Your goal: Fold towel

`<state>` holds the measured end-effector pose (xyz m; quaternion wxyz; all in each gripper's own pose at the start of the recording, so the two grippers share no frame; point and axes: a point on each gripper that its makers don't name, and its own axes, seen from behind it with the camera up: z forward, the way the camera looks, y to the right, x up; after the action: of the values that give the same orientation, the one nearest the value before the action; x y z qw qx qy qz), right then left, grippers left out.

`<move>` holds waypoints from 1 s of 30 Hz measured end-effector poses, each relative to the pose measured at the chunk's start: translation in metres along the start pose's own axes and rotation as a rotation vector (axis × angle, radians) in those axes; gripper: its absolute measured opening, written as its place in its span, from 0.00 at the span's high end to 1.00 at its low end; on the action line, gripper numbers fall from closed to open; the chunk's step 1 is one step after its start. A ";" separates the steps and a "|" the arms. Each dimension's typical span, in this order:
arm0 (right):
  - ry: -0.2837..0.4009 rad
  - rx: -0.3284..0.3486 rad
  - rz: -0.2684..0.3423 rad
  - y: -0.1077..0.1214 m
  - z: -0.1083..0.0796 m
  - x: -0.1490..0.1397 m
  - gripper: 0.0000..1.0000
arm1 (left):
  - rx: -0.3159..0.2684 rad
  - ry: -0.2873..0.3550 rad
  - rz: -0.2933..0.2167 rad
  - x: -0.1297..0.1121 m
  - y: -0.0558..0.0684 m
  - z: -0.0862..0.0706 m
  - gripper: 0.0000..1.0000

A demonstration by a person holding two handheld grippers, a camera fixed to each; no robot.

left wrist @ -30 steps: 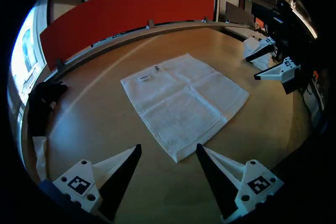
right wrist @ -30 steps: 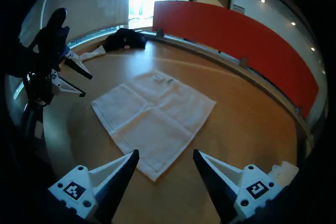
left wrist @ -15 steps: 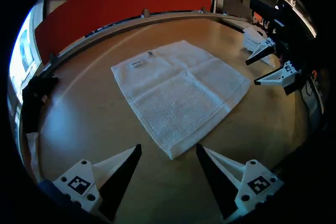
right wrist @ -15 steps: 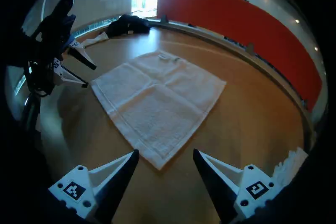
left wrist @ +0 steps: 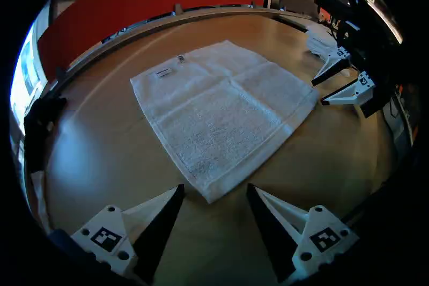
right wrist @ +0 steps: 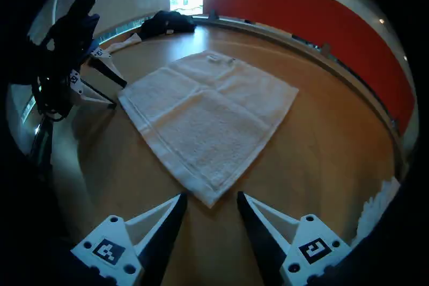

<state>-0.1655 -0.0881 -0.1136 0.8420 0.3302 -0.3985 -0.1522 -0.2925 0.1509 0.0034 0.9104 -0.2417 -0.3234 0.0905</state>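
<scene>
- white towel flat and unfolded on wooden table, label at far edge
- step in hand: lining up for corner grasp, no fold made yet
- left gripper low at one near corner, jaws released, corner tip between fingers, unpinched
- right gripper same at adjacent corner, jaws released
- next, likely: clench both corners, lift, carry over to far edge

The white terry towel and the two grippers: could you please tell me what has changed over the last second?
The left gripper and the right gripper each advanced until a corner of the white terry towel lies between its open fingers; the right's gap narrowed slightly. Nothing is gripped yet. The towel stays flat on the wooden table.
</scene>
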 end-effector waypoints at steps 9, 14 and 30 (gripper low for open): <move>0.010 0.012 0.014 -0.002 0.004 0.000 0.48 | 0.009 0.001 -0.007 0.000 0.004 0.000 0.29; 0.016 0.004 0.030 0.003 0.005 0.000 0.63 | 0.010 -0.004 -0.014 -0.001 0.005 0.000 0.31; 0.018 -0.001 0.025 -0.001 0.005 0.000 0.85 | 0.053 -0.017 -0.050 -0.002 -0.002 -0.001 0.86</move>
<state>-0.1694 -0.0907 -0.1117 0.8475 0.3261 -0.3950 -0.1390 -0.2933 0.1478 0.0028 0.9157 -0.2087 -0.3344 0.0783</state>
